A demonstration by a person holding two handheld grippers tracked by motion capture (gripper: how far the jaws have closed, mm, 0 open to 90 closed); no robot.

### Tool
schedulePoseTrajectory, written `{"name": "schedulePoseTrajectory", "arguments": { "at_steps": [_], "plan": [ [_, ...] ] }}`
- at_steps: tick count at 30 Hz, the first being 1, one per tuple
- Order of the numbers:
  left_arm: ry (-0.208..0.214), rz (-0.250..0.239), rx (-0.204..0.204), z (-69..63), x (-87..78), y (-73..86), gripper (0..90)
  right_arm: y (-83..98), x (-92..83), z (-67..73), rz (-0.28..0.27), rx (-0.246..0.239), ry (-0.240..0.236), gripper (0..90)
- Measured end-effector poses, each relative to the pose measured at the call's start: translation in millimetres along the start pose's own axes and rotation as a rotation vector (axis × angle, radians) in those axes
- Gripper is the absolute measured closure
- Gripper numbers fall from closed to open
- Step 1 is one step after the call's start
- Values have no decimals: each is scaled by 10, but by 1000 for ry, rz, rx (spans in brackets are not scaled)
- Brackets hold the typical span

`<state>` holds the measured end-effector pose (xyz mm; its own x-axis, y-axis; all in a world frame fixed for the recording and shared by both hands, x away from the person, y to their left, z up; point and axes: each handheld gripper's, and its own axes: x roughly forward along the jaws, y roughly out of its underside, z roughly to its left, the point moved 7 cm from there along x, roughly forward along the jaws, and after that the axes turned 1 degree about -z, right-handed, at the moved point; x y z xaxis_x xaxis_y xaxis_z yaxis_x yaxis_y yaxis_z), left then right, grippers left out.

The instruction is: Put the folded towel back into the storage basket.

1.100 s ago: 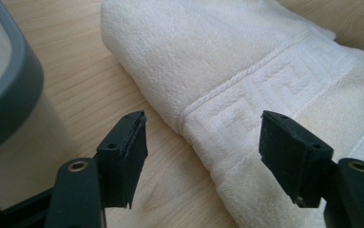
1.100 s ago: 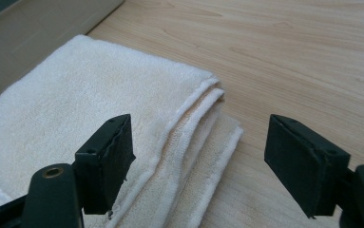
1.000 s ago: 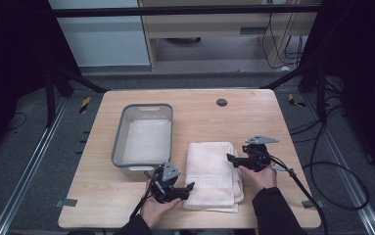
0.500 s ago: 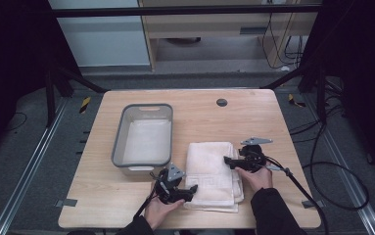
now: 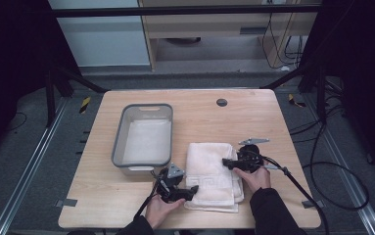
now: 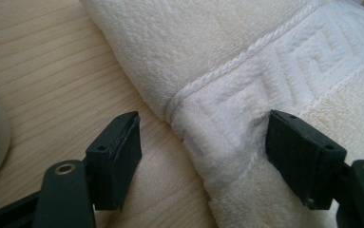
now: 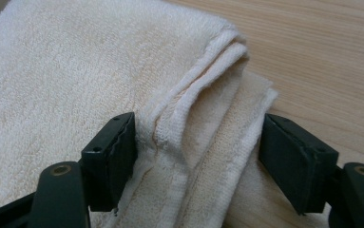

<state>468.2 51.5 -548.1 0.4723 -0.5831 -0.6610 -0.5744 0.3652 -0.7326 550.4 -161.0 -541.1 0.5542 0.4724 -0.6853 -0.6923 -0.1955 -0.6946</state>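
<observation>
Both my grippers stand with jaws wide apart, gripping nothing, at the folded towel (image 5: 210, 175), which lies on the table (image 5: 273, 122) just right of the grey bin (image 5: 118, 142). My left gripper (image 6: 203, 137) straddles the towel's near-left hemmed corner; my right gripper (image 7: 196, 142) straddles its stacked right-edge layers. If I close now, I could catch only the top layer and the fold would slide apart. Compared with a second ago, my right gripper has dropped nearer along the towel's right edge.

The towel (image 6: 246, 71) runs past the top and right edges in the left gripper view; its lower layers stay hidden.
</observation>
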Motion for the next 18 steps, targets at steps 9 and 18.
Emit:
{"name": "schedulePoseTrajectory", "arguments": {
  "at_steps": [9, 18],
  "plan": [
    [38, 8, 10, -43, 4, -8, 383, 16, 24, 27, 15, 38, -60, 411],
    [87, 25, -28, -95, -4, -12, 560, 14, 26, 68, 20, 83, -152, 621]
  ]
}}
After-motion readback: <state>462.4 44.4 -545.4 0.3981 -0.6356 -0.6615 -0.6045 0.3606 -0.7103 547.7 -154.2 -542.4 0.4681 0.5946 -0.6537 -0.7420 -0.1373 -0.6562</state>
